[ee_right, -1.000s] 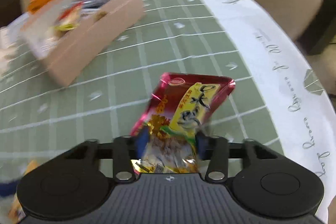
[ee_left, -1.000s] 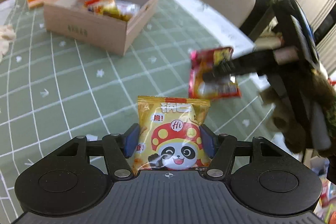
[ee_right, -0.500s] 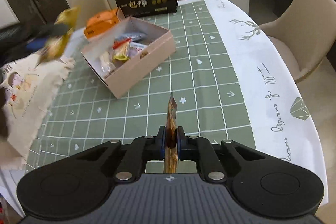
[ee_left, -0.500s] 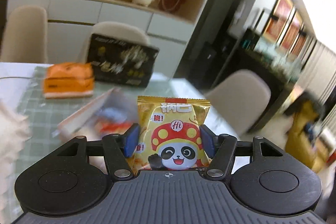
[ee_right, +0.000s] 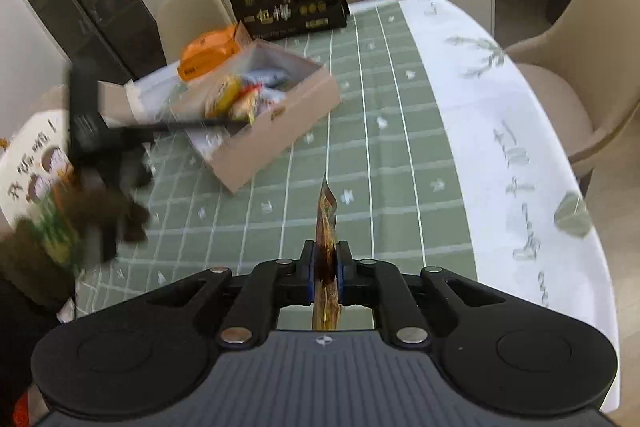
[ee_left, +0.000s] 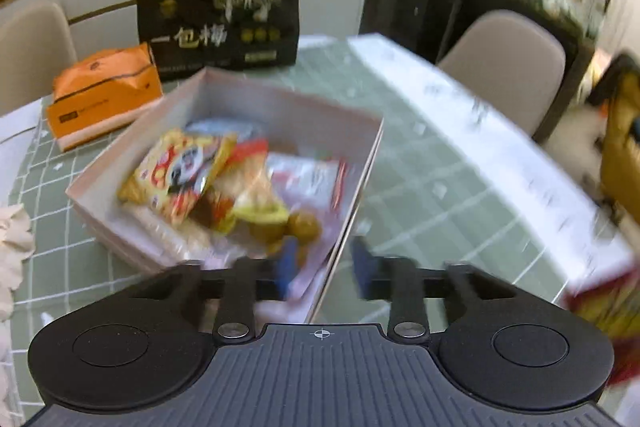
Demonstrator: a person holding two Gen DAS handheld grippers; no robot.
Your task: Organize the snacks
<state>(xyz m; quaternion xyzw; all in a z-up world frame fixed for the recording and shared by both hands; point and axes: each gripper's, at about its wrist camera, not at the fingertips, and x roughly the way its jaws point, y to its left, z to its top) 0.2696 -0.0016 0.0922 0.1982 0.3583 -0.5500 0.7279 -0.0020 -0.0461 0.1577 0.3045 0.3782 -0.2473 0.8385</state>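
Note:
The pink cardboard box (ee_left: 224, 95) holds several snack packets, and the yellow panda packet (ee_left: 176, 175) lies on top of them. My left gripper (ee_left: 322, 263) hovers over the box's near right corner. Its jaws are closing with a gap still between the blue pads (ee_left: 286, 263) and nothing in it. In the right wrist view the left gripper (ee_right: 236, 121) is a blurred black bar reaching over the box (ee_right: 288, 119). My right gripper (ee_right: 325, 267) is shut on a red snack packet (ee_right: 326, 211), seen edge-on above the green checked tablecloth (ee_right: 384, 163).
An orange tissue pack (ee_left: 104, 95) and a black gift box (ee_left: 220, 19) stand behind the pink box. A white printed bag (ee_right: 36, 163) lies at the table's left. Beige chairs (ee_right: 580, 75) ring the table, and the cloth's white border (ee_right: 500, 131) runs along its right edge.
My left gripper swung over the box and let go of the yellow panda packet, which now lies inside; its jaws have narrowed. My right gripper rose, holding the red packet edge-on.

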